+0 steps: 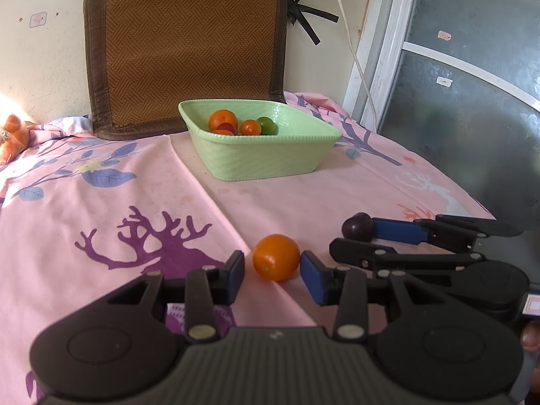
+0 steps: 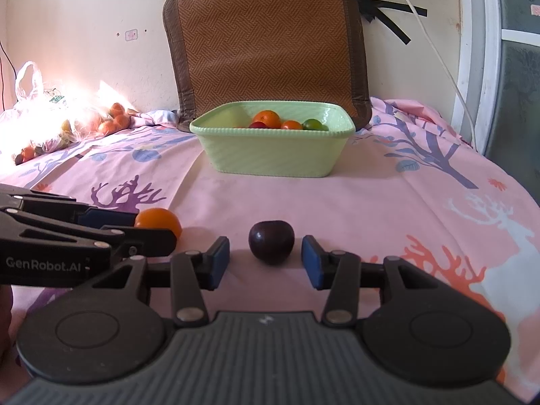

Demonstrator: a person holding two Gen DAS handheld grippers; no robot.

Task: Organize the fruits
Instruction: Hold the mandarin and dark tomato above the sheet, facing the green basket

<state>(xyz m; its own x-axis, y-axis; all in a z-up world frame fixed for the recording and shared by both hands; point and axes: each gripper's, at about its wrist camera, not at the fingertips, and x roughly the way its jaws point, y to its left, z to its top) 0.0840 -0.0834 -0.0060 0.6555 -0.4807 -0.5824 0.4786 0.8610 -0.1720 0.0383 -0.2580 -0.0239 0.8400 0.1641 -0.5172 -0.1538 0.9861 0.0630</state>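
the left tongs [image 1: 272, 271] stand open around an orange [image 1: 276, 257] on the pink cloth [image 1: 135, 202] near the table's front edge, their right pad just beside it. the right tongs [image 2: 265, 263] stand open around a dark plum [image 2: 271, 242], pads apart from it. the green basket [image 2: 270, 158] holding fruit sits toward the table's far edge.

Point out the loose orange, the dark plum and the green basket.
orange [image 1: 276, 261], left wrist view, middle of its front skin
dark plum [image 2: 271, 242], right wrist view, centre of its front
green basket [image 2: 273, 155], right wrist view, its near outer wall
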